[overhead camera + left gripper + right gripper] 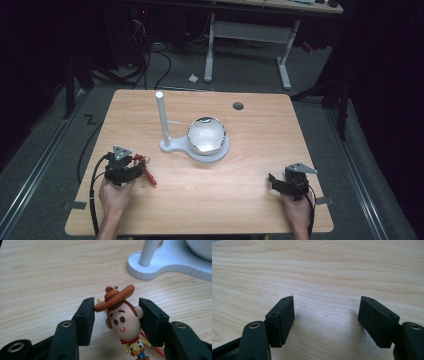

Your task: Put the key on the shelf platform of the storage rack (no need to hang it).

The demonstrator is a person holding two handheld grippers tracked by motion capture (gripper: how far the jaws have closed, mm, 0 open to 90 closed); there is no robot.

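A: Currently, the left gripper (116, 312) is clamped on the cowboy figure (124, 322). One pad presses the hat brim and the other presses the ear side of the head.

B: Why is the grip on the head and not the body?

A: The head is the widest and firmest part, so it probably gives the pads the most surface. The small metal ring (114, 287) on top of the hat points forward, away from the gripper body and toward the white stand (172, 263). This orientation appears intended to leave the ring free.

B: Where is the figure relative to the table?

A: It sits between the jaws near the front left of the table (250, 200); whether it hangs clear or rests on the wood cannot be determined. A red cord (149, 176) trails from it beside the left gripper (135, 162).

B: And the stand?

A: The upright post (162, 117) rises from the white base, next to a glossy dome (206, 134). The post is well apart from the figure. It is likely the place to hang the ring.

B: State of the other tool?

A: The right gripper (325, 315) is held wide open over bare wood, with nothing between its pads. In the high view it (287, 182) is near the front right, well apart from the stand, apparently on standby.
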